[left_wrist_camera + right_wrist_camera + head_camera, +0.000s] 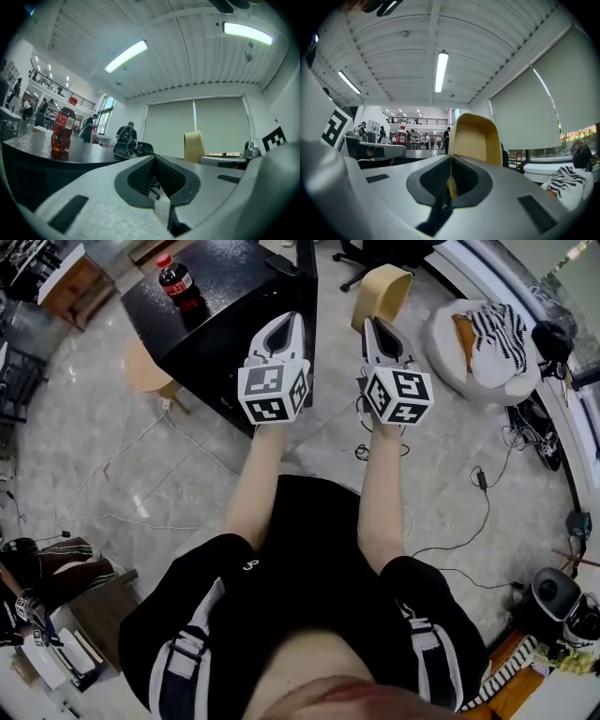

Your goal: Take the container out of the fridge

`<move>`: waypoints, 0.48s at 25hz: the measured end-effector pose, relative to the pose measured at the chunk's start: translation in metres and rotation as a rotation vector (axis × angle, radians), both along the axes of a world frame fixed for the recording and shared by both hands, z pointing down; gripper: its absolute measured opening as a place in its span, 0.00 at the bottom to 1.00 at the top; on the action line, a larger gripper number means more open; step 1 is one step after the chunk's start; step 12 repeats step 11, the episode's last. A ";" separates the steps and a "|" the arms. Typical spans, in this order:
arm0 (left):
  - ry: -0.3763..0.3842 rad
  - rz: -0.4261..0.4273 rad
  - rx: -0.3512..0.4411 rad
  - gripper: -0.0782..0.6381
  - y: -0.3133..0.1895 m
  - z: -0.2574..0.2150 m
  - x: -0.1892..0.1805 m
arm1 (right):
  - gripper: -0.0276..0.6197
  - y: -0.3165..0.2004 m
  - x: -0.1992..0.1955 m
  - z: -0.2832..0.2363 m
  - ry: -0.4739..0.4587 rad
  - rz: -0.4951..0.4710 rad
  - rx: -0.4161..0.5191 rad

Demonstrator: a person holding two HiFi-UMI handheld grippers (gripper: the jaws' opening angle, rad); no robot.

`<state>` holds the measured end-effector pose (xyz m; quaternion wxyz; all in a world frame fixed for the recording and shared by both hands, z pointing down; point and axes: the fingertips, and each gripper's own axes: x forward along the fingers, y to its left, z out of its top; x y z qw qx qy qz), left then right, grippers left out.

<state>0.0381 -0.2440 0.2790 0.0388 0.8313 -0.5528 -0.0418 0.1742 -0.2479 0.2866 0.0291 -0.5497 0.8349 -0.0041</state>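
Hovering side by side, left hand-held gripper (287,322) and right hand-held gripper (374,326) (both empty) are closed.

txt: none legible | bottle (179,283) red lbl: too blurry to read

glossy black tabletop (234,287), polished stone floor (103,446)
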 end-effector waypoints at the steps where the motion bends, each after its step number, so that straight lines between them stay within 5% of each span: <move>1: 0.000 -0.001 0.001 0.12 -0.001 -0.001 0.000 | 0.07 -0.001 0.000 -0.001 0.002 -0.001 0.002; 12: 0.001 0.009 0.008 0.12 -0.008 -0.001 0.014 | 0.07 -0.007 0.011 -0.003 0.017 -0.002 0.016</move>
